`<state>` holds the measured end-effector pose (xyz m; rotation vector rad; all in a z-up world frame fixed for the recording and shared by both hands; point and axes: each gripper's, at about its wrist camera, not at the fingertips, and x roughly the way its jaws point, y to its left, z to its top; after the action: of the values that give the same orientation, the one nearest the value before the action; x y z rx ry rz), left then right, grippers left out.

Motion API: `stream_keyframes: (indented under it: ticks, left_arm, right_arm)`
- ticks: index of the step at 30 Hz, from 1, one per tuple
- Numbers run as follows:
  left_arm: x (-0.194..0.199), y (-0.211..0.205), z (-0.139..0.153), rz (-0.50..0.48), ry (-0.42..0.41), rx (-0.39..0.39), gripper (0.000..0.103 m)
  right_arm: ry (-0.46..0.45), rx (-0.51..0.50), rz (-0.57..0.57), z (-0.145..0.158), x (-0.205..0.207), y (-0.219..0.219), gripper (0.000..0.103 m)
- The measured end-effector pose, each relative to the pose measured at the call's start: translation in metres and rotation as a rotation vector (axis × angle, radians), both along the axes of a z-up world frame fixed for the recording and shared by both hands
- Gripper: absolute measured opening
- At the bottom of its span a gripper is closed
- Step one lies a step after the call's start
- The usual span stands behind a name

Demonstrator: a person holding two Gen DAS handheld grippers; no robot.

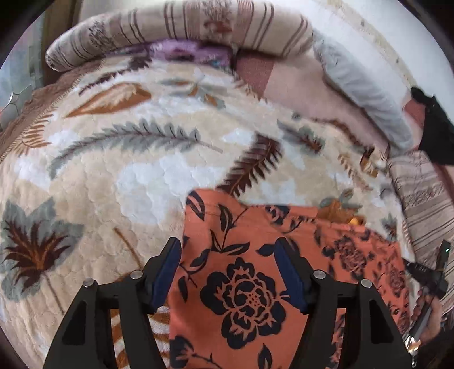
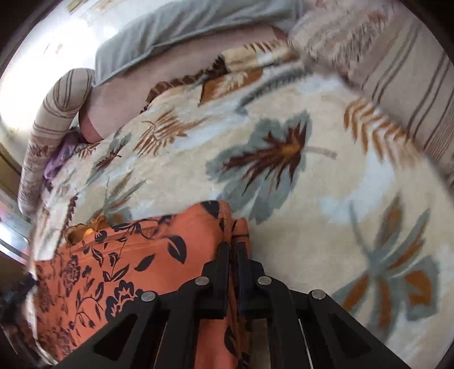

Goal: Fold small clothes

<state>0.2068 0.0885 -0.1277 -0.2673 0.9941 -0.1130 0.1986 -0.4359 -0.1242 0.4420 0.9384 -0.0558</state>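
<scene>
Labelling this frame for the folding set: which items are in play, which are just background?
In play: orange floral garment; left tongs, open over it; right tongs, shut on its edge.
Background: leaf-print blanket; striped bolster; grey cloth; purple fabric.

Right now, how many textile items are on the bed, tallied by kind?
Orange floral garment: 1
Leaf-print blanket: 1
Striped bolsters: 2
Grey cushion: 1
Purple cloth, partly hidden: 1
Total: 6
</scene>
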Motion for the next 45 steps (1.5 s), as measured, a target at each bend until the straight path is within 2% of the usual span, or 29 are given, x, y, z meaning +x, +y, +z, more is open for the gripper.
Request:
stream_keyframes:
  ticks: [2,5,8,10,12,13,14,15,17,19,23,25,26,27,28,30,31,33,34,35,36,37,38,39,40,42,43,44,45]
  left_arm:
    - [0.014,-0.005,-0.022,0.013,0.077,0.12,0.07]
    - [0.014,-0.006,-0.018,0.02,0.043,0.122,0.072]
    - [0.014,-0.005,-0.02,0.019,0.042,0.117,0.071]
    - [0.014,-0.006,-0.021,0.021,0.035,0.121,0.072]
    - [0.014,-0.007,-0.021,0.029,0.035,0.122,0.072]
    - [0.014,-0.006,-0.021,0.033,0.033,0.118,0.072]
    - [0.015,-0.008,-0.02,0.035,0.034,0.114,0.072]
    - [0.012,-0.006,-0.018,0.038,0.04,0.11,0.072]
    - [0.0,-0.003,-0.005,0.037,0.021,0.094,0.072]
    - [-0.021,-0.002,0.013,0.038,-0.038,0.085,0.072]
    - [-0.066,-0.012,0.032,-0.003,-0.088,0.032,0.072]
    - [-0.088,-0.017,0.035,-0.02,-0.101,-0.004,0.072]
    - [-0.096,-0.02,0.034,-0.023,-0.099,-0.013,0.074]
    - [-0.105,-0.022,0.029,-0.036,-0.089,-0.021,0.075]
    - [-0.11,-0.024,0.022,-0.041,-0.078,-0.017,0.076]
    - [-0.114,-0.029,-0.001,-0.033,-0.018,0.036,0.076]
    - [-0.114,-0.032,-0.013,-0.051,0.0,0.075,0.075]
    - [-0.122,-0.043,-0.013,-0.094,-0.076,0.179,0.077]
    - [-0.122,-0.048,-0.012,-0.107,-0.074,0.213,0.077]
    - [-0.121,-0.049,-0.011,-0.105,-0.066,0.221,0.077]
    - [-0.121,-0.048,-0.008,-0.092,-0.059,0.208,0.077]
    - [-0.122,-0.045,-0.003,-0.077,-0.054,0.178,0.077]
    - [-0.123,-0.041,0.003,-0.062,-0.053,0.144,0.077]
    - [-0.128,-0.038,0.011,-0.049,-0.063,0.12,0.077]
    - [-0.134,-0.036,0.017,-0.043,-0.087,0.112,0.077]
    - [-0.147,-0.034,0.022,-0.034,-0.155,0.137,0.083]
    - [-0.148,-0.035,0.017,-0.033,-0.157,0.165,0.086]
    - [-0.145,-0.036,0.004,-0.042,-0.122,0.198,0.088]
    - [-0.139,-0.037,-0.014,-0.053,-0.052,0.231,0.088]
  right_arm:
    - [-0.016,0.041,-0.04,-0.001,-0.003,-0.006,0.006]
    - [-0.051,0.042,-0.08,0.02,-0.019,-0.01,0.006]
    - [-0.143,0.078,-0.037,0.055,-0.037,0.002,0.009]
    - [-0.163,0.213,0.062,0.061,-0.033,0.016,0.009]
    - [-0.081,0.381,0.188,0.043,-0.016,0.032,0.022]
    - [-0.043,0.399,0.194,0.028,-0.009,0.035,0.022]
    - [0.007,0.342,0.14,0.012,-0.004,0.031,0.022]
    - [0.06,0.305,0.052,-0.006,-0.003,0.019,0.017]
    - [0.014,0.433,-0.118,-0.019,-0.024,-0.015,0.017]
    - [-0.05,0.369,-0.15,0.0,-0.049,-0.016,0.021]
    - [-0.112,0.363,-0.016,0.025,-0.082,0.015,0.029]
    - [-0.098,0.38,0.045,0.022,-0.095,0.028,0.048]
    - [-0.072,0.37,0.042,0.013,-0.1,0.031,0.066]
    - [-0.028,0.348,-0.002,0.0,-0.104,0.026,0.066]
    - [0.011,0.363,-0.044,-0.013,-0.108,0.018,0.06]
    - [-0.037,0.43,-0.1,-0.013,-0.126,0.006,0.055]
    - [-0.037,0.406,-0.116,-0.007,-0.133,0.007,0.055]
    - [-0.086,0.368,-0.079,0.014,-0.147,0.02,0.062]
    - [-0.117,0.364,-0.036,0.02,-0.152,0.028,0.066]
    - [-0.128,0.338,0.022,0.023,-0.155,0.038,0.074]
    - [-0.099,0.29,0.049,0.019,-0.155,0.043,0.074]
    - [-0.032,0.26,0.032,0.003,-0.153,0.043,0.074]
    - [0.033,0.313,-0.027,-0.018,-0.154,0.032,0.067]
    - [0.01,0.385,-0.078,-0.023,-0.161,0.022,0.062]
    - [-0.013,0.415,-0.109,-0.017,-0.168,0.016,0.062]
    - [-0.066,0.333,-0.086,0.008,-0.179,0.021,0.068]
    - [-0.101,0.3,-0.055,0.016,-0.182,0.026,0.072]
    - [-0.115,0.288,-0.018,0.018,-0.183,0.029,0.078]
    - [-0.085,0.283,-0.002,0.01,-0.18,0.03,0.078]
